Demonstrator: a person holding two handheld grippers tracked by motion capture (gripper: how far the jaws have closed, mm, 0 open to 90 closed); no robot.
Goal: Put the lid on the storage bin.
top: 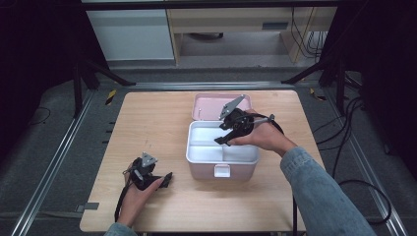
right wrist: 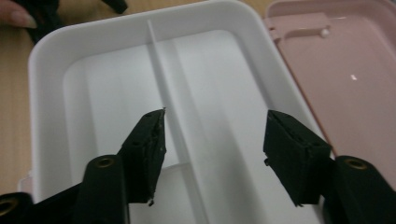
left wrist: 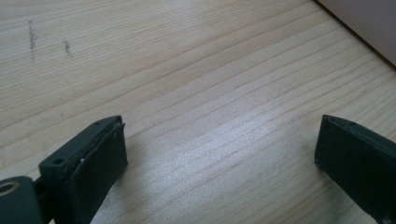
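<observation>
A pink box with a white divided tray [top: 196, 152] stands in the middle of the wooden table [top: 157, 123], its pink lid [top: 209, 105] lying open behind it. My right gripper [top: 222, 140] hangs over the tray, held by a hand in a denim sleeve. In the right gripper view its jaws [right wrist: 215, 140] stand open above the tray [right wrist: 46, 93], on either side of the thin divider [right wrist: 163, 84], with nothing between them; the lid [right wrist: 345, 70] lies to the right. My left gripper [top: 167, 179] rests low at the front left, open [left wrist: 219, 144] over bare wood.
The box's pink side [left wrist: 369, 18] crosses the top right corner of the left gripper view. A white latch [top: 222, 170] sits on the box's near wall. Bare table wood lies left of and in front of the box. Metal rails and cables run along the floor around the table.
</observation>
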